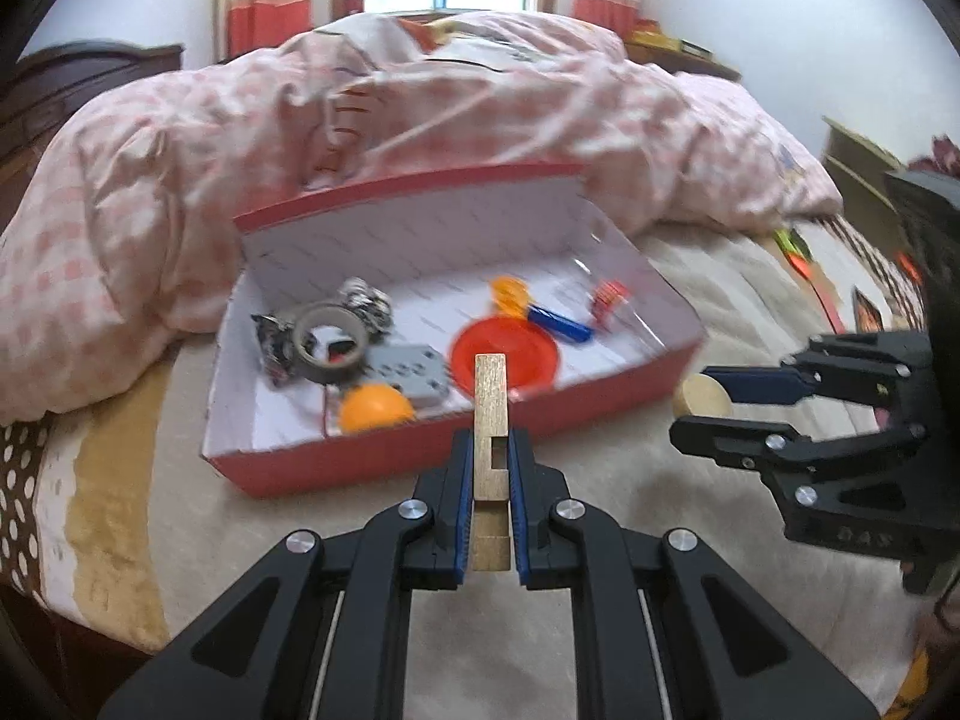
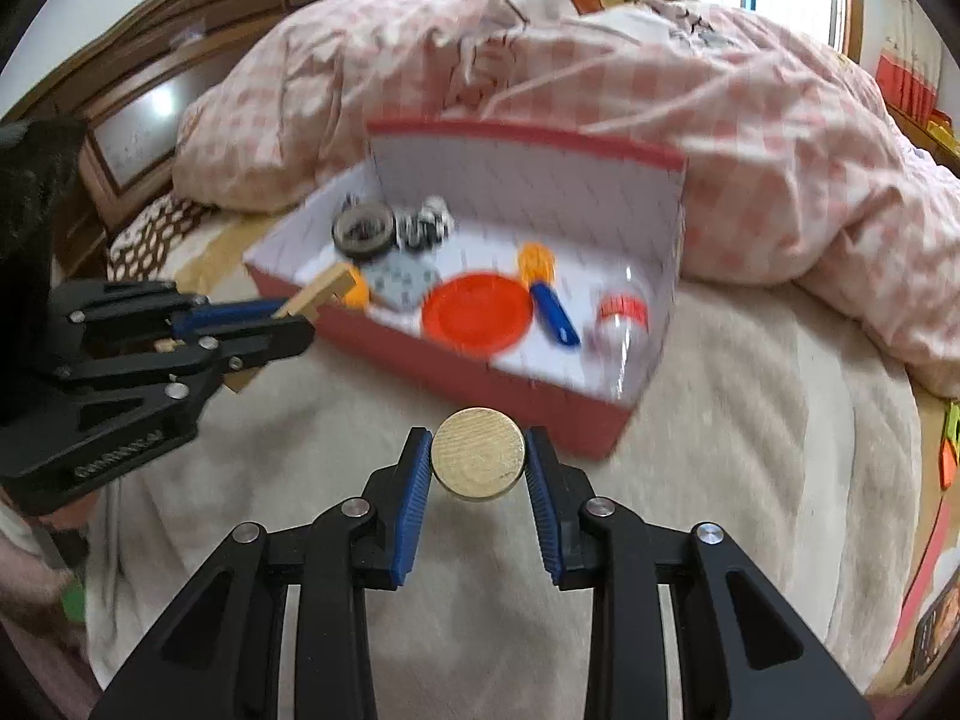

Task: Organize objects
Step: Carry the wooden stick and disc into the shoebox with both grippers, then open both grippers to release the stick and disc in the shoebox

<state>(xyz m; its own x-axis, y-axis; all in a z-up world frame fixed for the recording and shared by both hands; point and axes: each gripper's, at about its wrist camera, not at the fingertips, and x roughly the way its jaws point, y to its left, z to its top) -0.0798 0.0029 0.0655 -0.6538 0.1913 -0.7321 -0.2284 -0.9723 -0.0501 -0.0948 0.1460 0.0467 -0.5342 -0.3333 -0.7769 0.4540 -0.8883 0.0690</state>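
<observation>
Holding a notched wooden block (image 1: 492, 420) upright, the left gripper (image 1: 491, 462) has its blue pads clamped on the block's flat sides just in front of the red box (image 1: 420, 456), w/ the block's top end overlapping the near wall. Prob. held tall like that so it clears the wall and can go straight into the box. The right gripper (image 2: 478, 462) pinches a round wooden disc (image 2: 478, 454) edge-on across its width, claw about mid-width, short of the box's near wall on the right-hand side. Both pieces look lifted off the beige blanket (image 2: 720, 450), though contact underneath can't be confirmed.

Inside the box: tape roll (image 1: 329, 341) at the far left, grey card w/ dots (image 1: 408, 373) beside it, orange ball (image 1: 375, 408) against the near wall, red plate (image 1: 504, 354) mid-box, blue-handled tool (image 1: 561, 324) right of the plate, small red-capped bottle (image 2: 621, 318) at the right end. So sorting seems well along; these two wooden bits are likely next in.

Hard to make out: both views are motion-blurred, so the black-and-white clump behind the tape roll can't be identified. The block's lower end is hidden between the left fingers. The pink checked duvet (image 1: 180, 138) behind the box hides the rest of the bed.
</observation>
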